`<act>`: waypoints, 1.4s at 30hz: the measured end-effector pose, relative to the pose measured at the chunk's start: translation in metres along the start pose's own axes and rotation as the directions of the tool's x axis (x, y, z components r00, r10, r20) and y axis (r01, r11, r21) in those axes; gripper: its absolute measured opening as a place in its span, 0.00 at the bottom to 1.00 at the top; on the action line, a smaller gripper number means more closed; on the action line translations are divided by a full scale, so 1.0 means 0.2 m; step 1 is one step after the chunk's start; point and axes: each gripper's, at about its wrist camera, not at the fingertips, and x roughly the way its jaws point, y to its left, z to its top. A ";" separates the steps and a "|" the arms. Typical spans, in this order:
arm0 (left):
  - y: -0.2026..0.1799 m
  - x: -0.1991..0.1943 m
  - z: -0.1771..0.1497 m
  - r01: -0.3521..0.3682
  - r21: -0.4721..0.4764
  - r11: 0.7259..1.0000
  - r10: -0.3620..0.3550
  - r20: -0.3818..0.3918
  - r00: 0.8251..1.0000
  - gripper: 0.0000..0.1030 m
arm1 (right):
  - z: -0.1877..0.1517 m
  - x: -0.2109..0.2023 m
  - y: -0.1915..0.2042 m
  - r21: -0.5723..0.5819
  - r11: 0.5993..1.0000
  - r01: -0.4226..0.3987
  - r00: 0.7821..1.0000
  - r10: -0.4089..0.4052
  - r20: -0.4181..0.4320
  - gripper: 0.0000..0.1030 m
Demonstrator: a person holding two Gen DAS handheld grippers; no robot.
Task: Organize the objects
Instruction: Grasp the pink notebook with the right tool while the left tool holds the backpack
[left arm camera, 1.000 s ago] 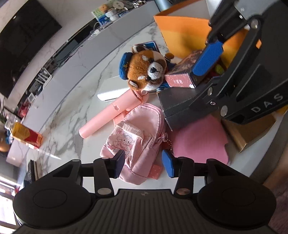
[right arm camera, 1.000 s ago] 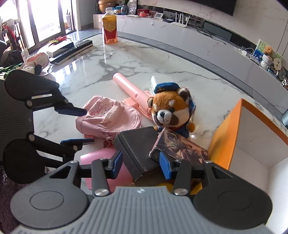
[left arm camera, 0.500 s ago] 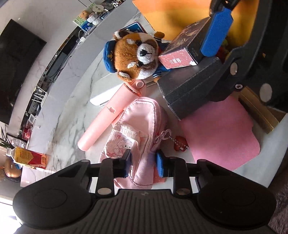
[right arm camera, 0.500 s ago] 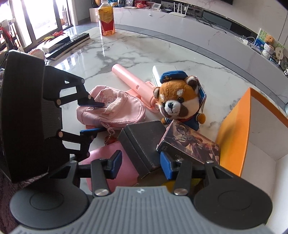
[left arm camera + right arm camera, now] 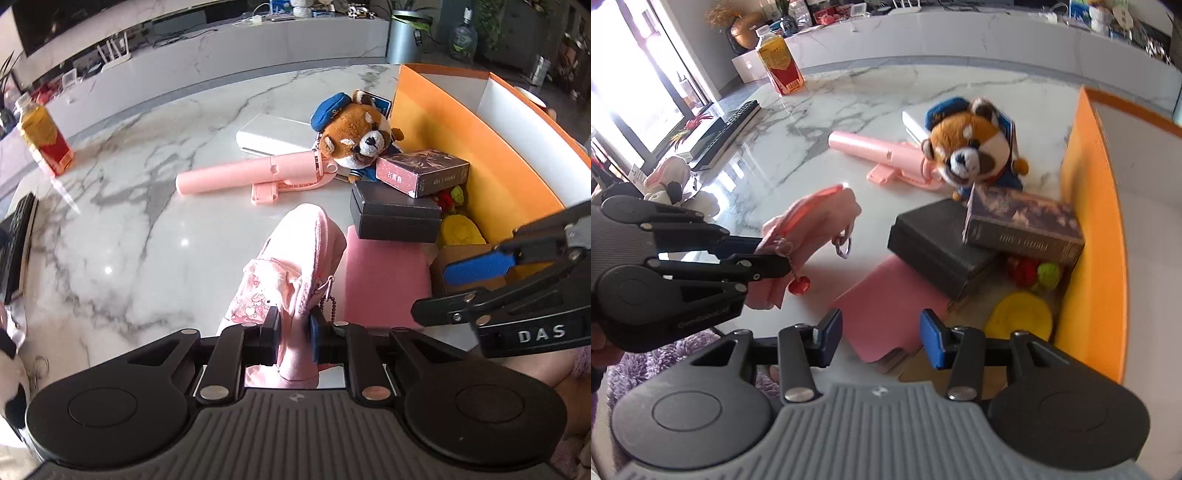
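My left gripper (image 5: 293, 332) is shut on a small pink backpack pouch (image 5: 295, 258) and holds it off the marble table; it also shows in the right wrist view (image 5: 812, 225), with a red heart charm (image 5: 799, 285) dangling. My right gripper (image 5: 881, 334) is open and empty above a pink notebook (image 5: 886, 302). A red panda plush (image 5: 354, 133) in a blue cap, a pink selfie stick (image 5: 251, 173), a black box (image 5: 395, 216) and a printed card box (image 5: 424, 171) lie near the orange storage box (image 5: 461, 136).
A white flat device (image 5: 273, 134) lies behind the selfie stick. A yellow toy (image 5: 1021, 314) and small red and green toys (image 5: 1034, 271) sit by the orange box. A juice bottle (image 5: 44, 142) and a keyboard (image 5: 16, 243) stand at the table's left.
My left gripper has closed on the pink pouch and lifted it from the table. The right gripper has drawn back from the boxes and stayed open.
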 end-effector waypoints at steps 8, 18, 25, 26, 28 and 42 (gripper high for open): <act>-0.02 -0.01 -0.06 0.012 -0.070 0.997 -0.010 0.033 0.999 0.18 | -0.12 0.08 -0.02 0.269 0.963 -0.017 0.999 0.026 -0.030 0.44; -0.01 0.00 -0.05 0.026 -0.068 0.997 -0.023 0.045 0.999 0.18 | -0.15 0.18 -0.04 0.534 0.845 0.010 1.000 0.001 -0.020 0.40; -0.03 0.02 -0.05 0.035 -0.055 0.998 -0.033 0.037 0.999 0.18 | -0.15 0.16 -0.11 0.609 0.793 -0.009 1.000 0.003 0.011 0.56; -0.03 0.03 -0.05 0.035 -0.054 0.998 -0.033 0.035 0.999 0.18 | -0.14 0.17 -0.12 0.611 0.791 -0.011 1.000 0.007 0.009 0.56; -0.03 0.03 -0.05 0.035 -0.055 0.998 -0.033 0.032 0.999 0.18 | -0.14 0.18 -0.13 0.624 0.781 -0.024 1.000 0.015 0.020 0.49; -0.05 -0.04 -0.09 -0.004 -0.073 0.997 0.004 -0.004 1.000 0.18 | -0.22 0.04 -0.09 0.479 0.873 -0.089 0.995 0.099 0.003 0.01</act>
